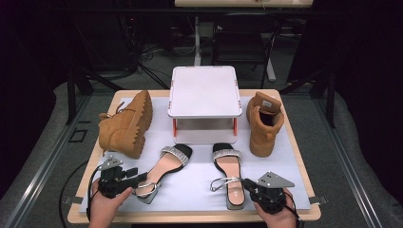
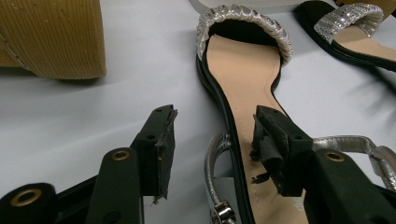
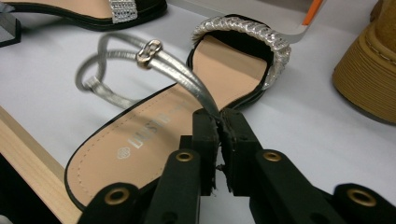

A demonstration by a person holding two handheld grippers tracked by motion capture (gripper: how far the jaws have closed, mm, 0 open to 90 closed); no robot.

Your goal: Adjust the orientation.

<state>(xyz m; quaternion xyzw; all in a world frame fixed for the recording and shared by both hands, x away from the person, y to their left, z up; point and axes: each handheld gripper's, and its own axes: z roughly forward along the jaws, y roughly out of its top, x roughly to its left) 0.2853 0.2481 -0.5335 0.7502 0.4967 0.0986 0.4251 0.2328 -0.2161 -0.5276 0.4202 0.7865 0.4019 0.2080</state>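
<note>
Right hand-held gripper clenched on silver ankle strap, left hand-held gripper released, sandal heel cut off.

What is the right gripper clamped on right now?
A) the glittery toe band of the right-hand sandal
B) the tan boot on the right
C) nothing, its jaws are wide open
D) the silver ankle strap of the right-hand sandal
D: in the right gripper view the right gripper has its jaws pinched together on the silver ankle strap of the right-hand sandal, well short of the toe band.
</note>
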